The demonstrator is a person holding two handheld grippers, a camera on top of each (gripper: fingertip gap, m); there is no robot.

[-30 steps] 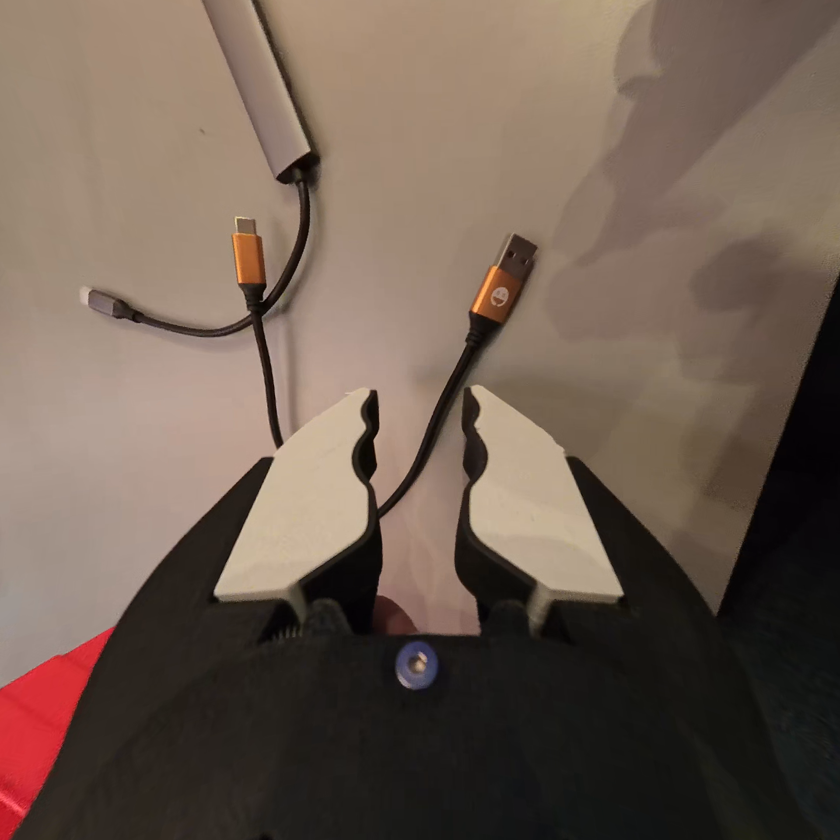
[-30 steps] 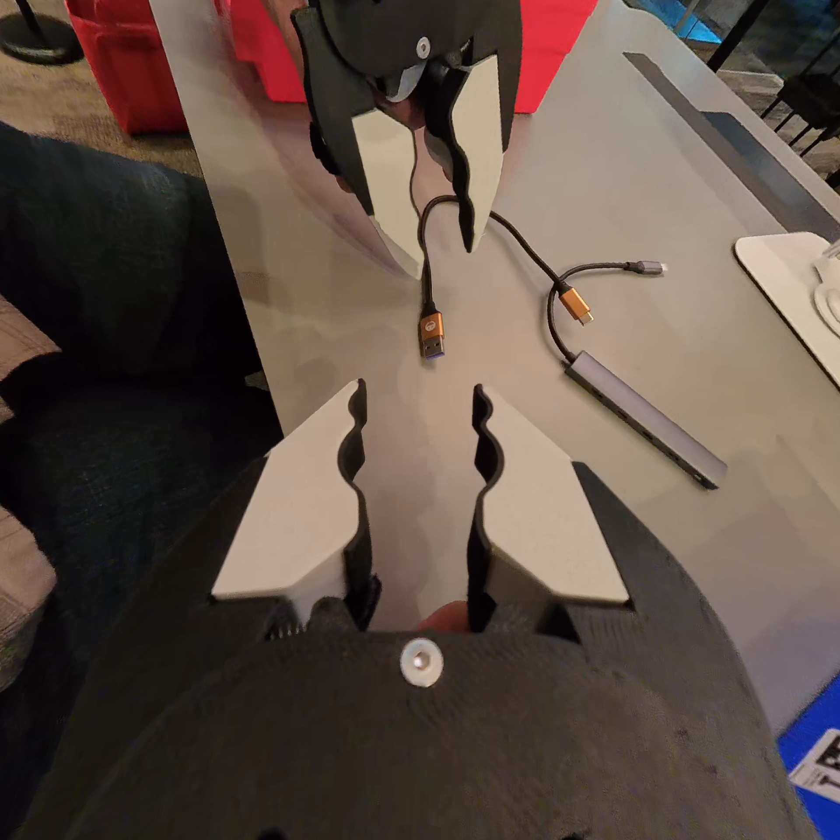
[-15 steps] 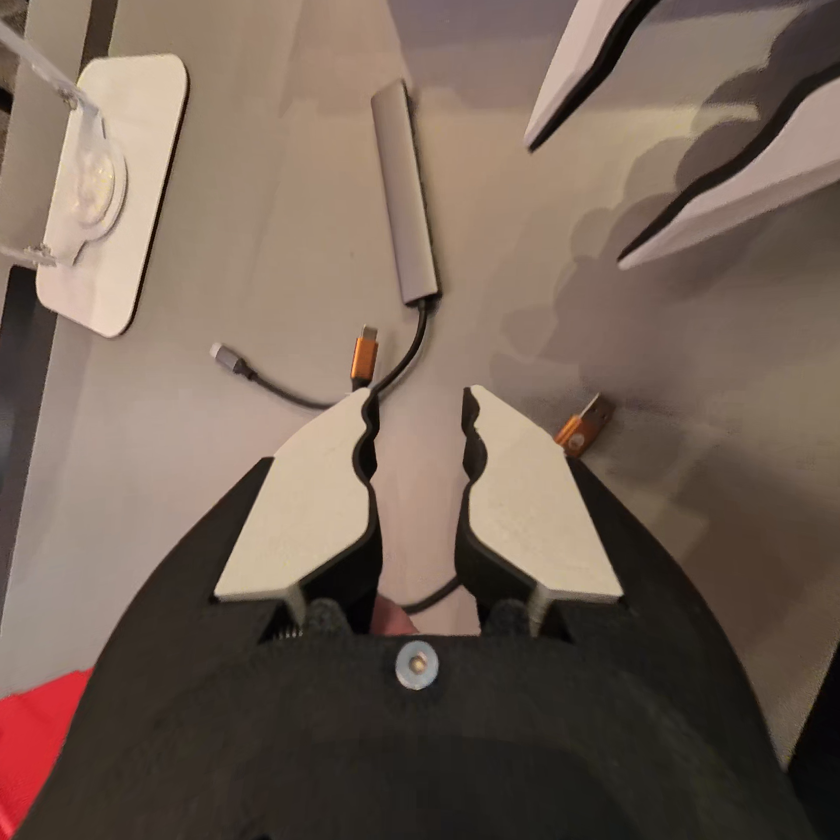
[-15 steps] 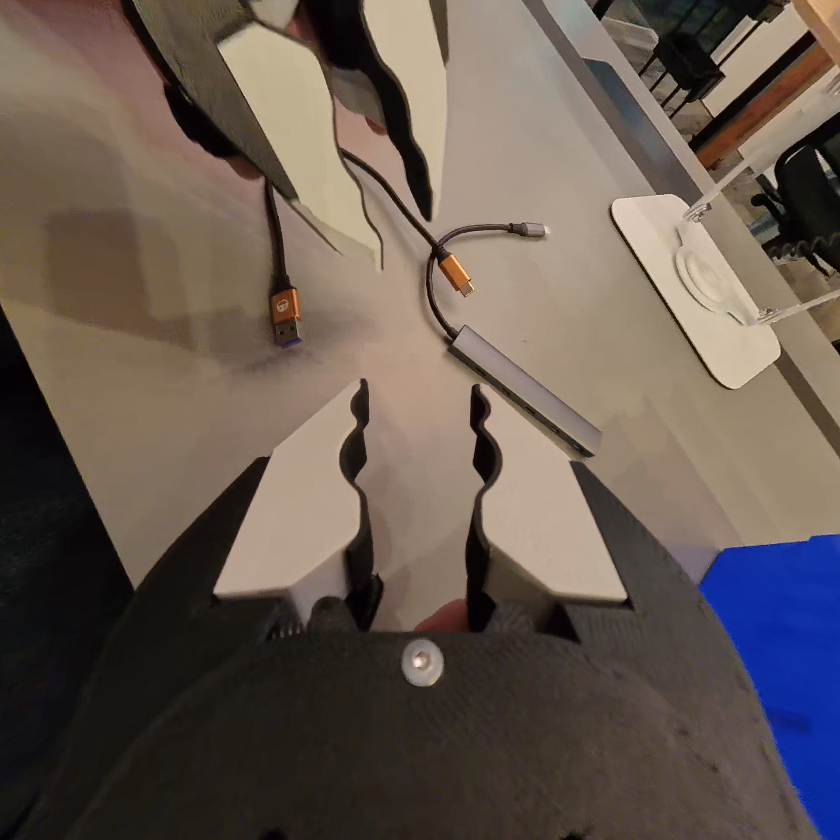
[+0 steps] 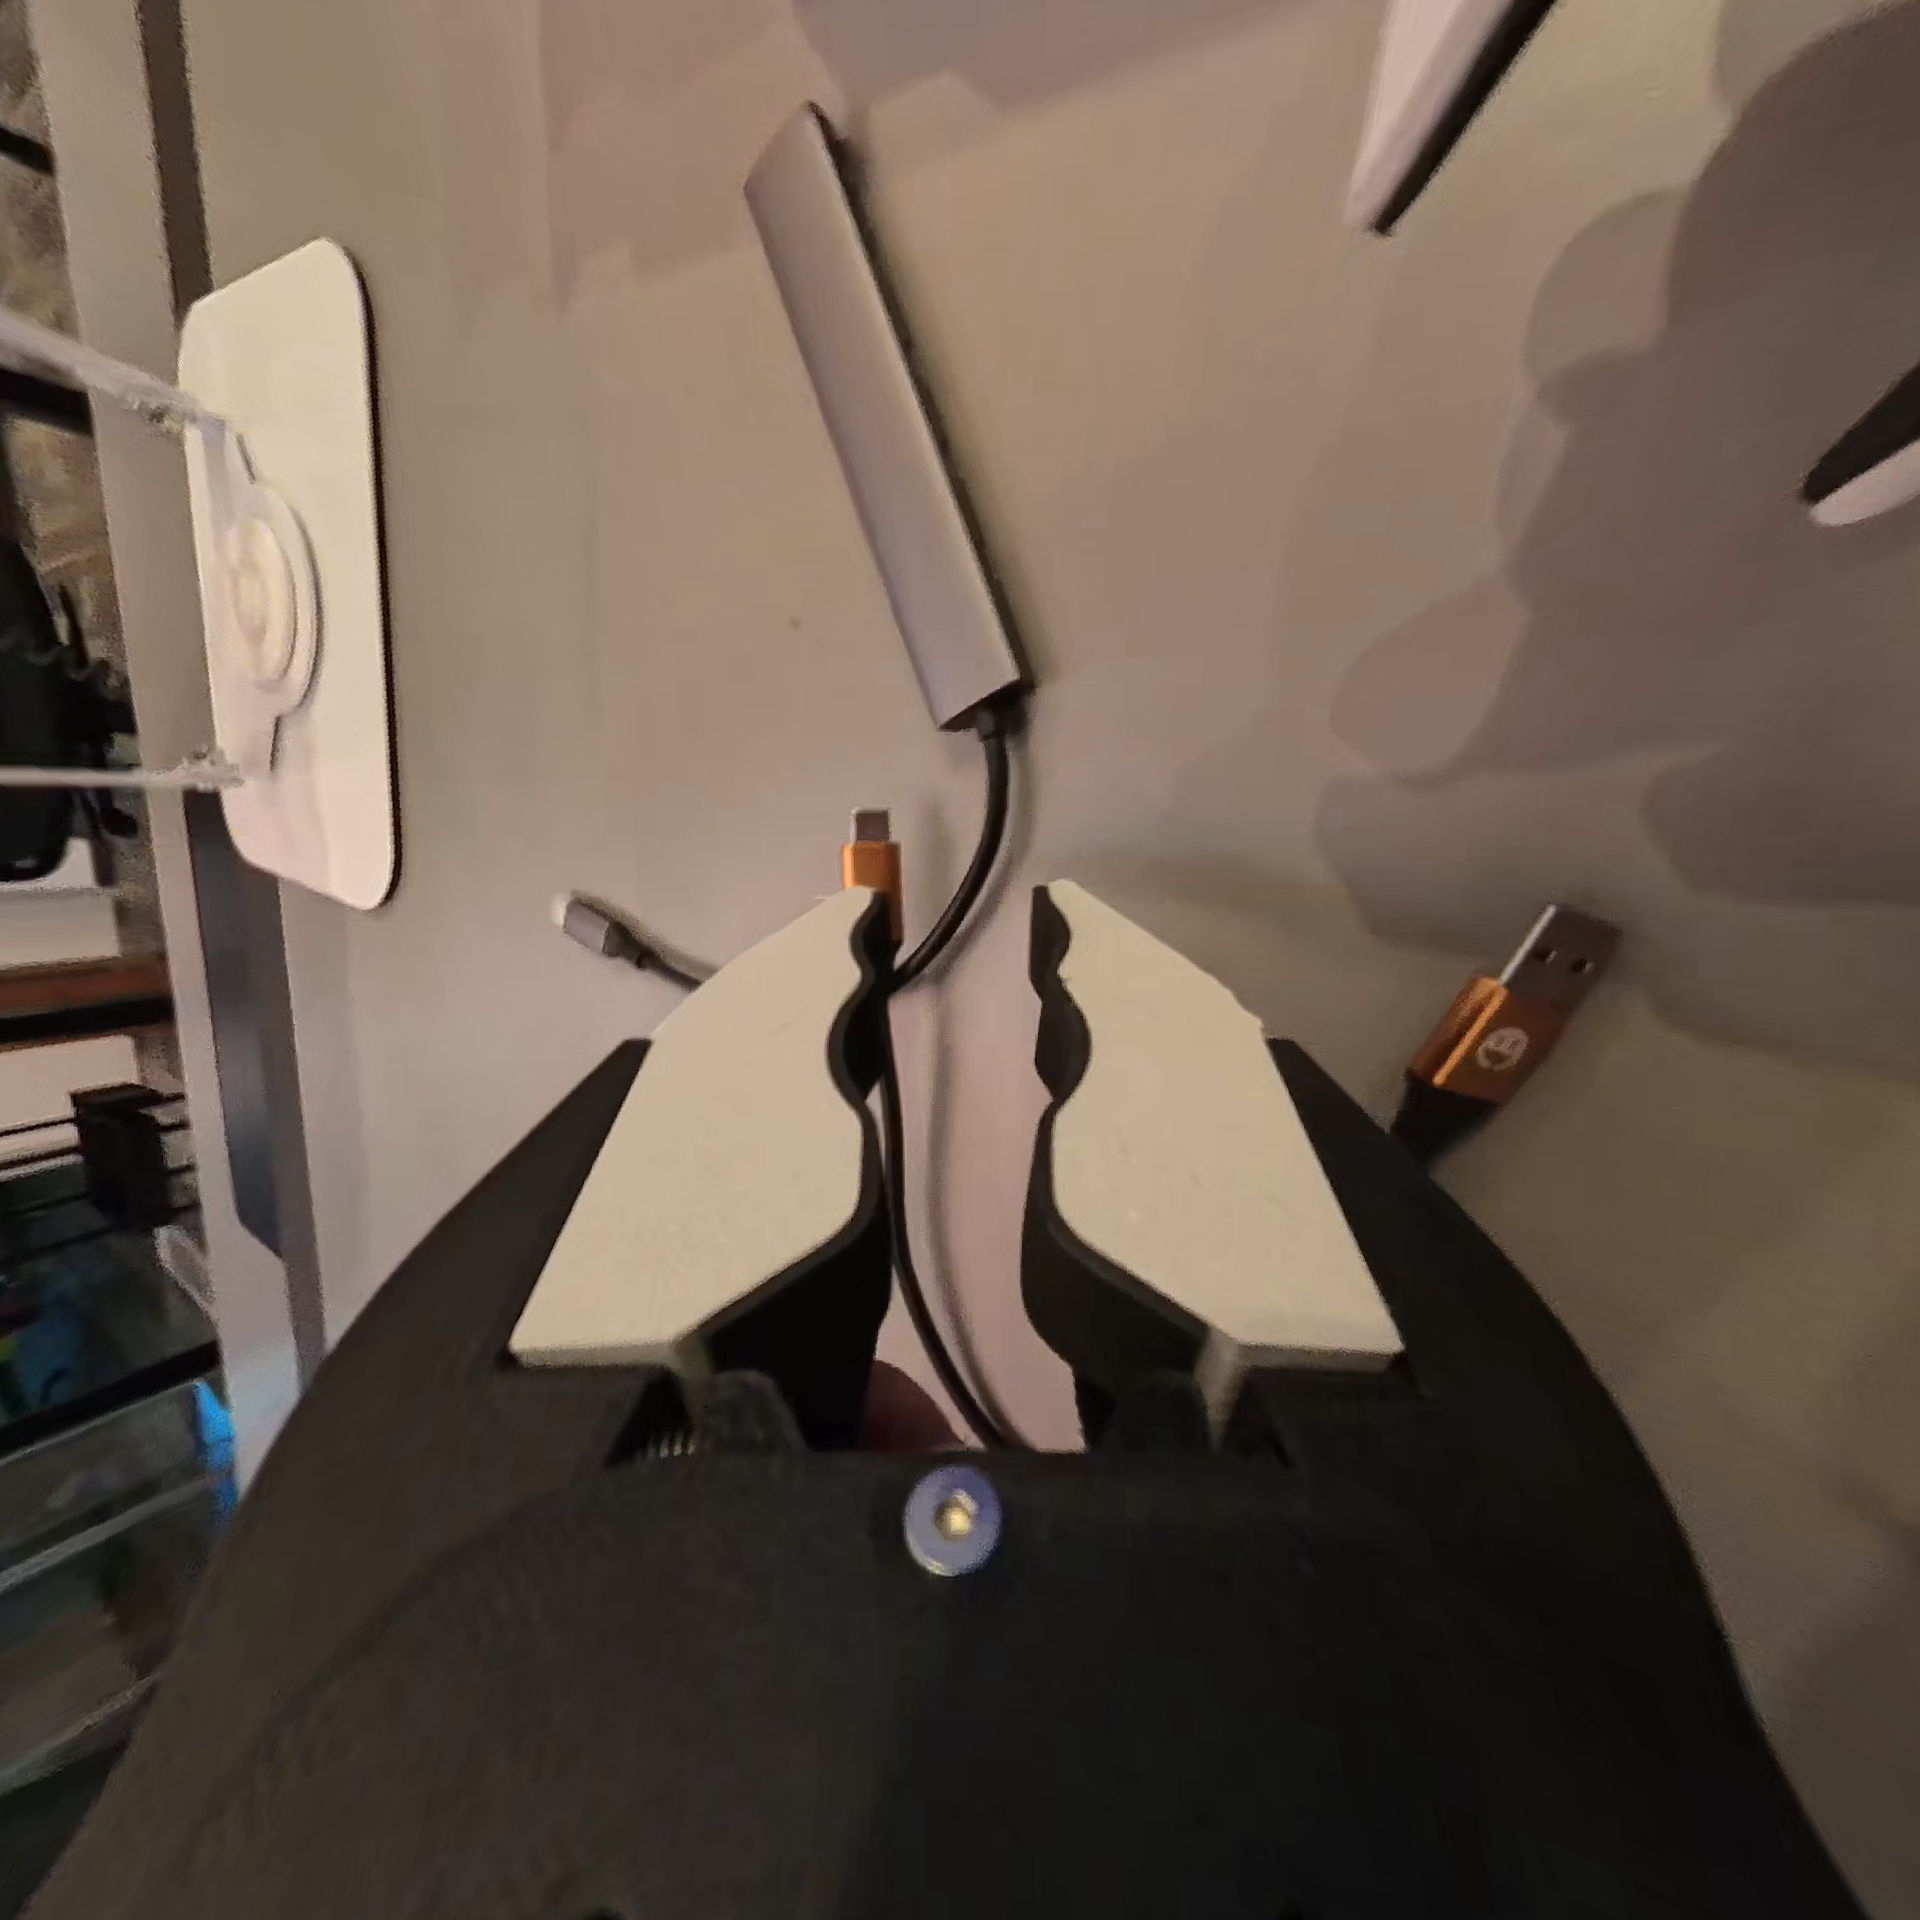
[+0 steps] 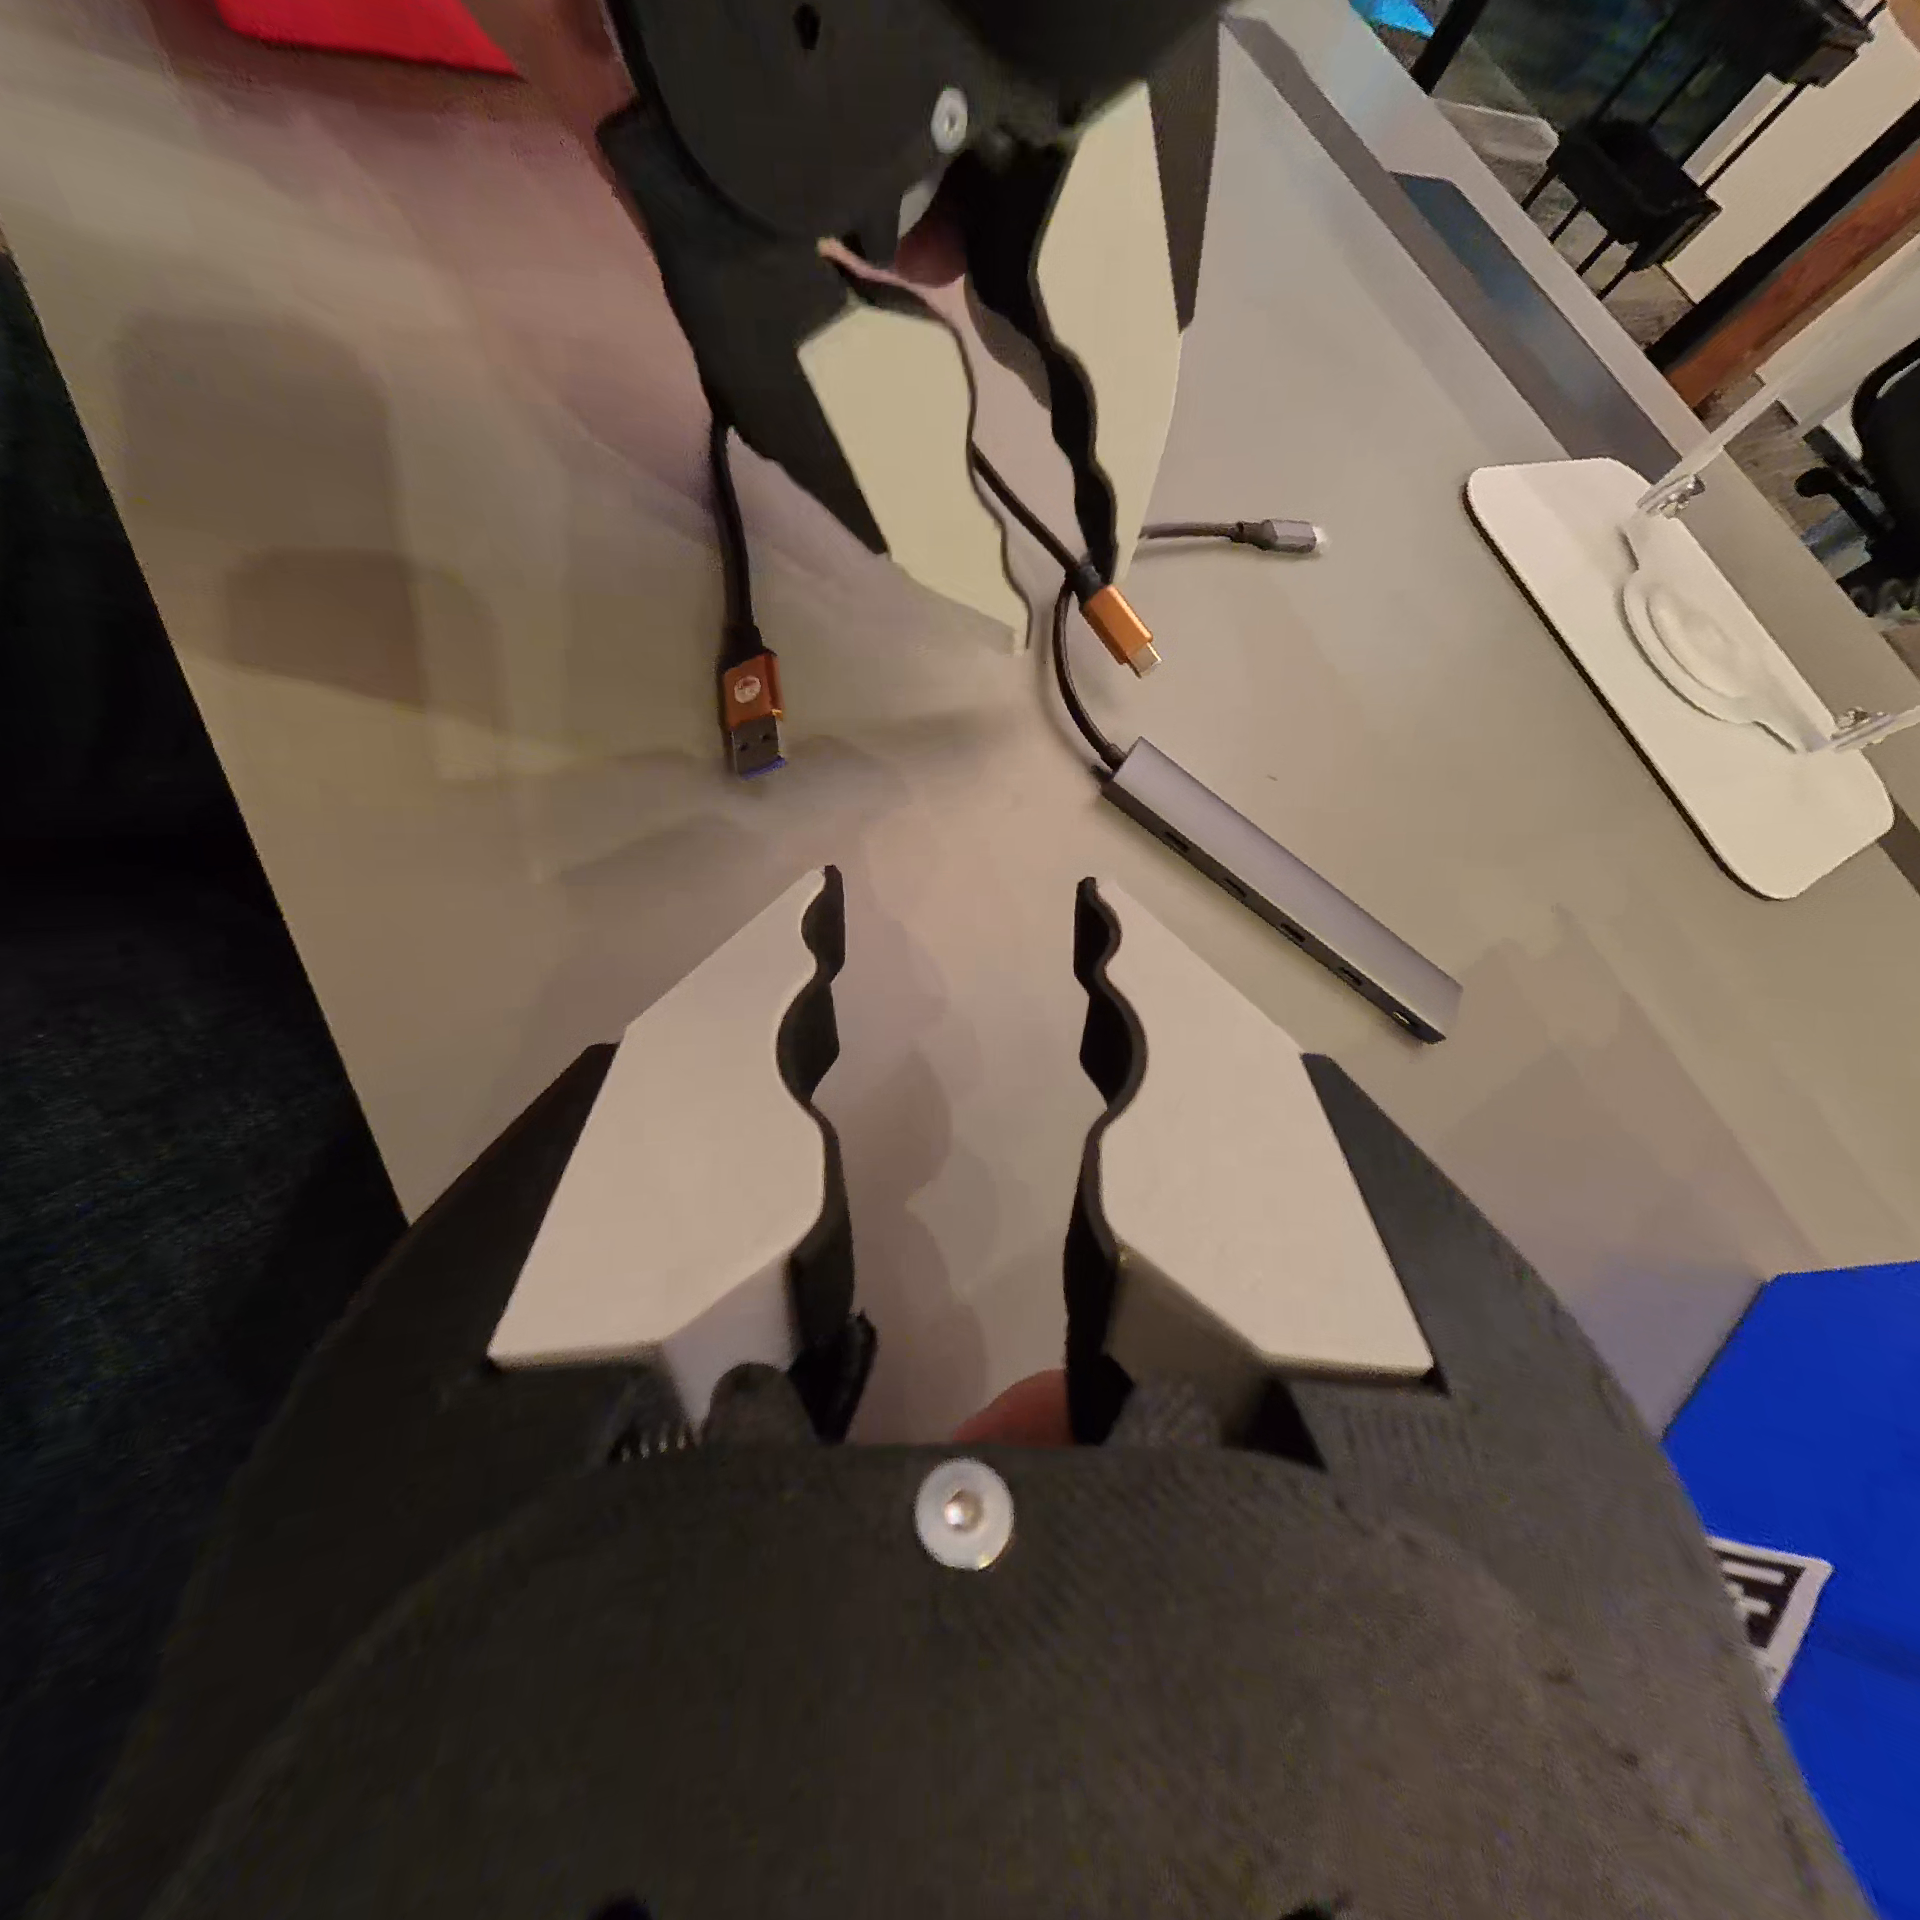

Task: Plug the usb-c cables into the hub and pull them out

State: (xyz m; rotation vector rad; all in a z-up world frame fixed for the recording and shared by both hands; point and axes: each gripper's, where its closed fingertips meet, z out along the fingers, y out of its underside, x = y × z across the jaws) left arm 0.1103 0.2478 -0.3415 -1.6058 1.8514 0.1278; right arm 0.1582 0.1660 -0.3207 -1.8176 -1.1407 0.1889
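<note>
Your left gripper hangs open and empty over the orange USB-C plug and its black cable, which runs between the fingers untouched. Your right gripper is also parted and empty above the table, the grey hub unplugged just beside it.
</note>
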